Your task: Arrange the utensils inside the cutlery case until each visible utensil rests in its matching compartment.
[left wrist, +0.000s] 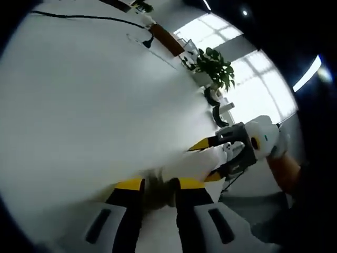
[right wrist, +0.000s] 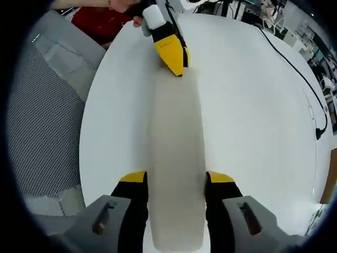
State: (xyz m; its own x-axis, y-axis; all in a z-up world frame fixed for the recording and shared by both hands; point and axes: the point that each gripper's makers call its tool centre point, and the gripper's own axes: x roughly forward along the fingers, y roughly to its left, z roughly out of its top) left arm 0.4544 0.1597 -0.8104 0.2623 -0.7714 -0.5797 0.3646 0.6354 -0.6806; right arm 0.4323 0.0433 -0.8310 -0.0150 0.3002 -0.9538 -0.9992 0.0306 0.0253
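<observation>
A long, closed cream cutlery case [right wrist: 176,132] lies lengthwise on the white round table [right wrist: 253,116]. No utensils are visible. In the right gripper view my right gripper [right wrist: 176,178] clasps the near end, one yellow-tipped jaw against each long side. My left gripper [right wrist: 178,63] pinches the far end. In the left gripper view the case [left wrist: 181,168] runs from my left gripper [left wrist: 160,184], where a dark blurred bit sits between its jaws, to the right gripper [left wrist: 206,161], which straddles the other end.
A grey mesh chair [right wrist: 42,105] stands by the table edge. A black cable [right wrist: 300,68] crosses the far side of the table, and a person's red sleeve [right wrist: 100,21] is behind the left gripper. A potted plant [left wrist: 216,66] stands beyond the table.
</observation>
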